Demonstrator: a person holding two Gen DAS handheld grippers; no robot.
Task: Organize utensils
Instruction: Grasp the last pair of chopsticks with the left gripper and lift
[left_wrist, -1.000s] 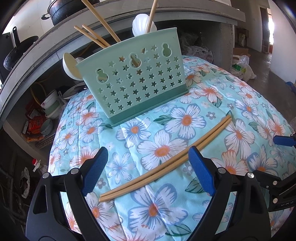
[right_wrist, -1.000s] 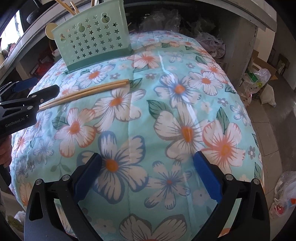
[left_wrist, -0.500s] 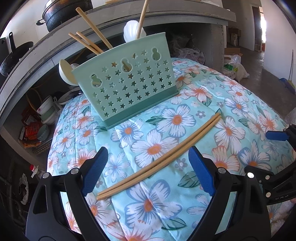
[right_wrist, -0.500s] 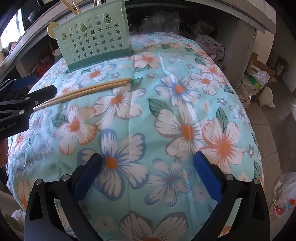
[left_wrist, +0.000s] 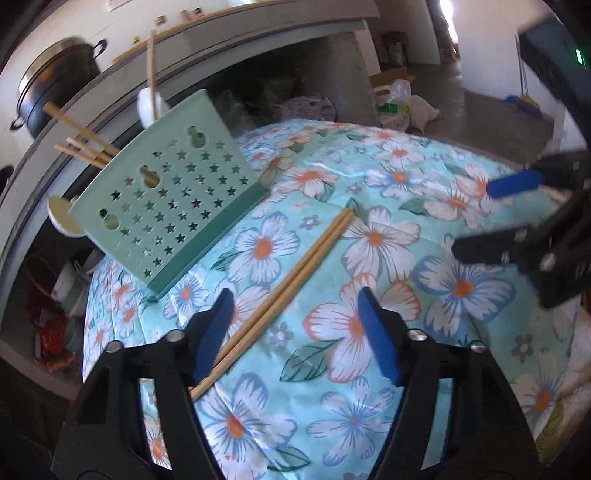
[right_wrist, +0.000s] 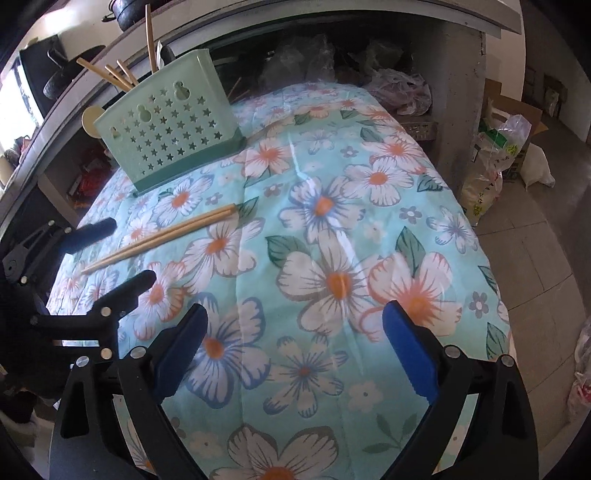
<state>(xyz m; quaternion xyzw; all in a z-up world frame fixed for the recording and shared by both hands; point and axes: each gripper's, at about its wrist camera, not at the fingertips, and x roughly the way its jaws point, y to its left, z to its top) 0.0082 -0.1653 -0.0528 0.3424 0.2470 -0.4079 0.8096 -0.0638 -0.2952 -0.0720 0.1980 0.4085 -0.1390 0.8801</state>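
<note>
A pair of wooden chopsticks (left_wrist: 288, 291) lies side by side on the flowered tablecloth (left_wrist: 406, 387). My left gripper (left_wrist: 295, 332) hangs low over their near end. Its jaws are closing with the chopsticks between them, close to the left pad (left_wrist: 214, 332), and the right pad stands apart. In the right wrist view the chopsticks (right_wrist: 159, 236) run between the left gripper's (right_wrist: 131, 249) fingers. A mint green holder with star holes (left_wrist: 173, 199) (right_wrist: 170, 122) stands behind, with chopsticks and white spoons in it. My right gripper (right_wrist: 295, 350) is open over bare cloth, to the right (left_wrist: 498, 218).
A dark pot (left_wrist: 55, 81) sits on the concrete counter behind the holder. Bowls and packets (left_wrist: 70, 288) fill the shelf below it at left. Plastic bags (right_wrist: 495, 162) stand on the floor past the table's right edge.
My left gripper has rolled and moved in over the near end of the chopsticks, and its jaws have narrowed around them. The right gripper has shifted slightly and stays open.
</note>
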